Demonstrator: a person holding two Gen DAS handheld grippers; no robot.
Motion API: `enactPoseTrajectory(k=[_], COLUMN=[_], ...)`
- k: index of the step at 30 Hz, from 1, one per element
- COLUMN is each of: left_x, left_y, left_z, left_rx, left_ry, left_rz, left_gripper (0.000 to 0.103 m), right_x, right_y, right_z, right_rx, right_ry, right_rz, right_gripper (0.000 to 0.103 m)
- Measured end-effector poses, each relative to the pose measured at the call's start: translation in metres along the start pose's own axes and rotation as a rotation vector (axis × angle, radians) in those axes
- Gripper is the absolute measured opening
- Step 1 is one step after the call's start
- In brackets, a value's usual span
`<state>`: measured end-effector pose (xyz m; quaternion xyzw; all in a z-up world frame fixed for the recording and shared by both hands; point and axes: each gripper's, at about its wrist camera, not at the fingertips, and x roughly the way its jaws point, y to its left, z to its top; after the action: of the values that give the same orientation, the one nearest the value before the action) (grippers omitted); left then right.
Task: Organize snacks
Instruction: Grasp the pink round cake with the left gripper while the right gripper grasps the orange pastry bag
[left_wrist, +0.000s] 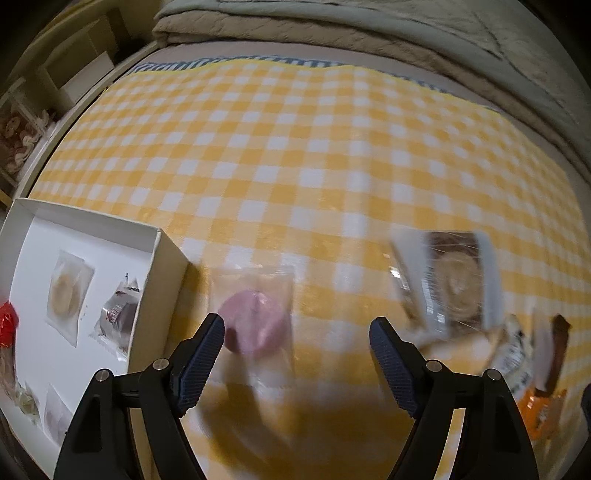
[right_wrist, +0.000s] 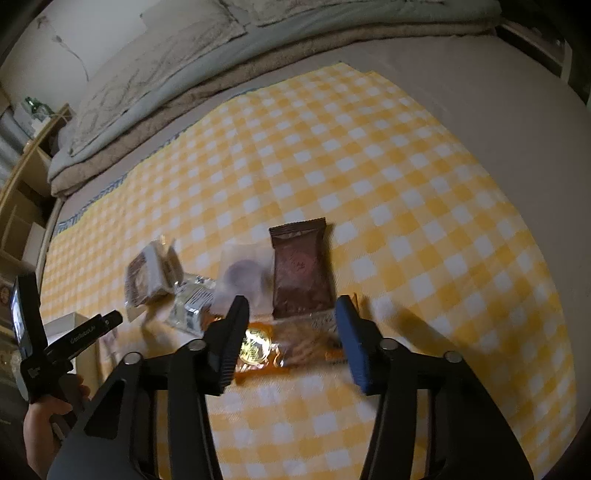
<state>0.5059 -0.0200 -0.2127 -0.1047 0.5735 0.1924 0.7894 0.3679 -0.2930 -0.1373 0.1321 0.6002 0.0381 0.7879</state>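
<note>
In the left wrist view a white box (left_wrist: 168, 258) at the left holds several wrapped snacks. A clear pack with a pink round cake (left_wrist: 255, 321) lies on the yellow checked cloth just right of the box. My left gripper (left_wrist: 297, 332) is open and empty, just above it. A clear-wrapped brown pastry (left_wrist: 454, 280) lies to the right. In the right wrist view my right gripper (right_wrist: 291, 314) is open and empty over an orange-wrapped snack (right_wrist: 291, 349). A brown packet (right_wrist: 301, 267) lies just beyond it, beside a clear pack with a dark cake (right_wrist: 243, 275).
The snacks lie on a yellow checked cloth (left_wrist: 295, 166) spread on a bed. Folded grey blankets (left_wrist: 332, 29) lie along the far edge. Shelves (left_wrist: 55, 81) stand at the left. The left gripper and the hand holding it (right_wrist: 55, 354) show at the lower left of the right wrist view.
</note>
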Motion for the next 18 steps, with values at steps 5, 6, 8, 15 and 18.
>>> enactPoseTrajectory(k=[5,6,8,15,18], left_x=[0.021,0.021,0.024,0.033,0.034], left_y=[0.001,0.001,-0.003,-0.017,-0.026], left_z=[0.004,0.003,0.004,0.008,0.01], left_rx=[-0.014,-0.012,0.004,0.099,0.155], left_ry=[0.023,0.023,0.019,0.021,0.035], left_rz=[0.03,0.029,0.022,-0.04,-0.084], left_gripper=[0.079,0.078,0.063,0.044,0.043], right_x=[0.017,0.02,0.027,0.048,0.055], right_y=[-0.006,-0.007,-0.009,-0.016,-0.018], right_z=[0.007,0.008,0.009,0.005,-0.004], right_rx=[0.024,0.025,0.026,-0.012,-0.032], right_ry=[0.026,0.029,0.032,0.08,0.142], right_rz=[-0.022,-0.029,-0.045,-0.118,-0.15], right_gripper=[0.034,0.034,0.031,0.021,0.018])
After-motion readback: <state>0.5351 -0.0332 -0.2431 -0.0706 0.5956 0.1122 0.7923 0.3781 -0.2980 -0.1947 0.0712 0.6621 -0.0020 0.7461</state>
